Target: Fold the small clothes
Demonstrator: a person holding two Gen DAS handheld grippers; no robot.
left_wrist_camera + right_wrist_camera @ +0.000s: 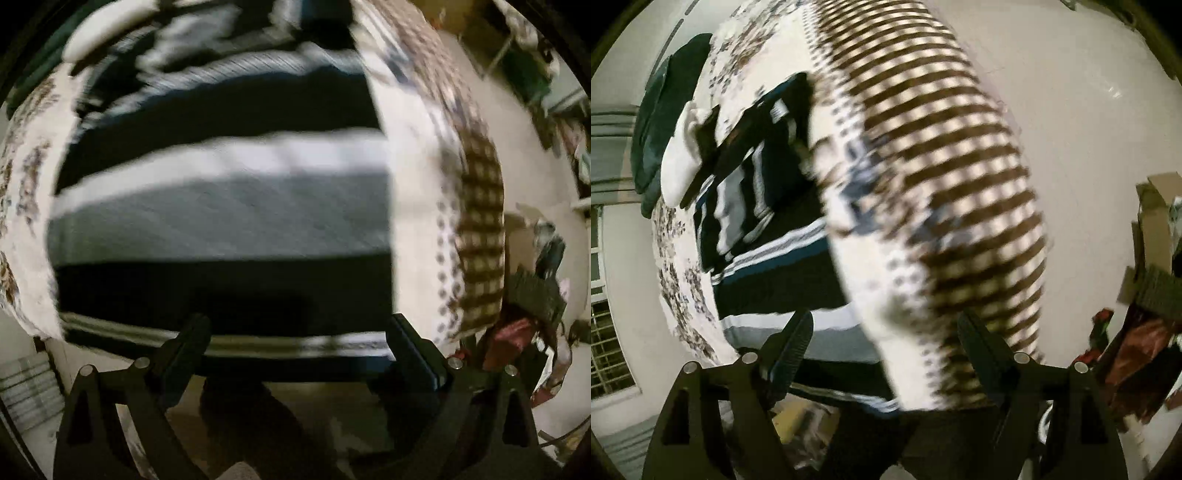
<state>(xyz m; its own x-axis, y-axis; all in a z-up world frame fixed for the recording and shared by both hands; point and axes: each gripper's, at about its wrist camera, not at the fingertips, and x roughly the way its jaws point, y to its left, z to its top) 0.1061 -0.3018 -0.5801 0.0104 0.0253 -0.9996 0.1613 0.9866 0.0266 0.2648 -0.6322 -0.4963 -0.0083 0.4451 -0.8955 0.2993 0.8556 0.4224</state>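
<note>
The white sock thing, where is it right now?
In the right wrist view the white sock lies at the upper left on the flowery bedspread, between a dark green cloth and the folded striped clothes.

Garment (221, 221) on bedspread (417, 221) (flat)

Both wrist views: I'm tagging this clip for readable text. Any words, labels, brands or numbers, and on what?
None can be read in either view.
Striped garment: navy, white and grey bands only, blurred; no print visible.
Small pale patch near the collar of the folded striped garment: perhaps a tag, too small and blurred to read.
Patterned bedcover: pattern only.
</note>
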